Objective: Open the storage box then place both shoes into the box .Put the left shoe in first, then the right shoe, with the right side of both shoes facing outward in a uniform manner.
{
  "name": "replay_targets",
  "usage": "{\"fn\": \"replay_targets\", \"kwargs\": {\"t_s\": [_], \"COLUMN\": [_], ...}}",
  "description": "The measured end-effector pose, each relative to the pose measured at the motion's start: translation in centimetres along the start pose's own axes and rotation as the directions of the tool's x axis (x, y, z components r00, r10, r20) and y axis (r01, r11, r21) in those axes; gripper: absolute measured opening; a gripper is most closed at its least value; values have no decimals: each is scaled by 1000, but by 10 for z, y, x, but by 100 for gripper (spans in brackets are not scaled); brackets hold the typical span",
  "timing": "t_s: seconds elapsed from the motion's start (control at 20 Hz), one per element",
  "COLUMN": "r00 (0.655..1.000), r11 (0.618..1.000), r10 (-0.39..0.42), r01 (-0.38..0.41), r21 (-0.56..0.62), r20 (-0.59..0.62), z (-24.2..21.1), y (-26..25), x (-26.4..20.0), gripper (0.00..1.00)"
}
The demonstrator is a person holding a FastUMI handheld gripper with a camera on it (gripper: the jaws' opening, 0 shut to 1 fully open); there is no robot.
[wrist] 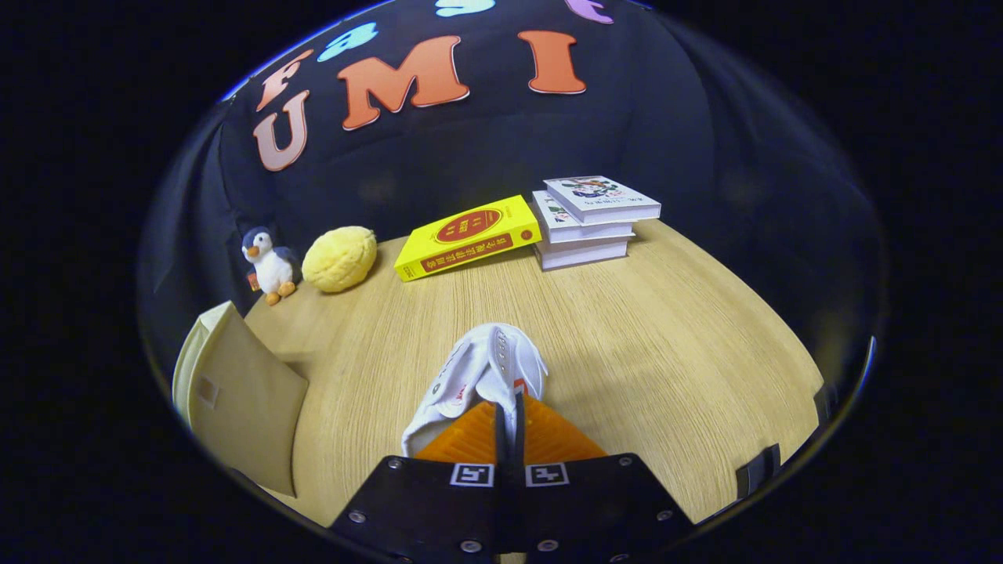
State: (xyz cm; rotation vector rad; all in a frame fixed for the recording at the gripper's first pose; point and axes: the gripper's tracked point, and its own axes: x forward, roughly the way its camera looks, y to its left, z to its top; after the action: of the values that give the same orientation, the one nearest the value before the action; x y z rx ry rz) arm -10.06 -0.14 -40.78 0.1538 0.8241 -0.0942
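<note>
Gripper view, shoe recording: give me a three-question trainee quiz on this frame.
1. True or false: the gripper is shut on the white shoe.
2. What lies directly beside the stack of books? A) penguin toy B) yellow book C) storage box
3. Fill in: the yellow round plush sits between the penguin toy and the ____.

Key: 1 true, both fingers pinch it; 2 B; 3 yellow book.

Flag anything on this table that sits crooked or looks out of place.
The yellow book leans tilted against the stack of books instead of lying flat. That stack is fanned, its top book twisted off square. The gripper is pinched on the white shoe, held above the table.
</note>
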Motion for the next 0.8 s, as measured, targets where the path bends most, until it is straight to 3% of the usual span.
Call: {"fn": "replay_targets", "kwargs": {"t_s": [0.45,0.7,0.8], "r00": [1000,995,997], "r11": [998,998,997], "r10": [-12,-50,-37], "r01": [12,45,33], "r21": [-59,-53,-69], "r20": [-5,-92,-61], "z": [-1,-42,-37], "y": [-2,-24,-24], "x": [6,20,27], "gripper": [0,1,3]}}
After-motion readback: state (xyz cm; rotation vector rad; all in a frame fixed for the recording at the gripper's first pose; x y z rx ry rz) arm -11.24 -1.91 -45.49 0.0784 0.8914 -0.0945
